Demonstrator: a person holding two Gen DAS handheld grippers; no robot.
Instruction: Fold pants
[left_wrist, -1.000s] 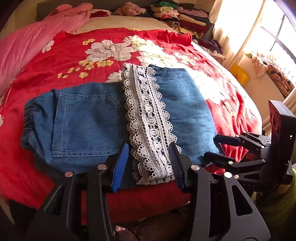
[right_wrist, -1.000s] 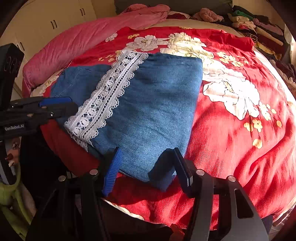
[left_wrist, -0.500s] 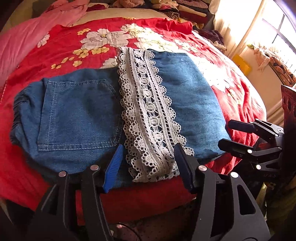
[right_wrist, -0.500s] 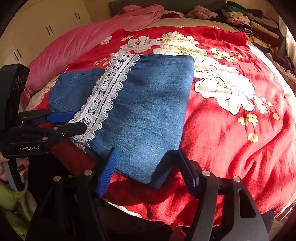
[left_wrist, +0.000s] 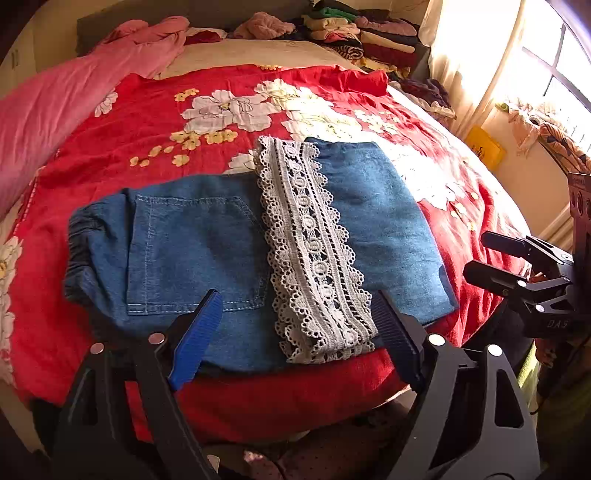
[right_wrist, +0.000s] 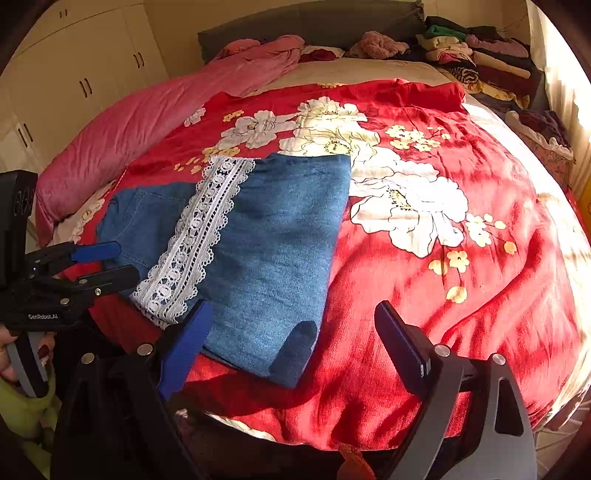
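Left wrist view: pants are lying flat on the red bedspread near the bed's front edge, already folded once, with the lace hem crossing the denim from 12 to 6 o'clock and the back pocket showing at 9. The left gripper is hovering at 6 o'clock, jaws wide apart and gripping nothing, its fingers straddling the lace end, likely lined up for a pinch there. The right gripper is sitting at 3 o'clock, off the cloth; its jaws are also looking parted. Right wrist view: pants are sitting at 10 o'clock of centre, lace running along their left side. The right gripper is hanging at 6 o'clock with jaws spread, empty, facing the near denim corner, probably for the next fold. The left gripper is at 9 o'clock, just beside the lace end. Clothes pile is stacked at 1 o'clock by the headboard.
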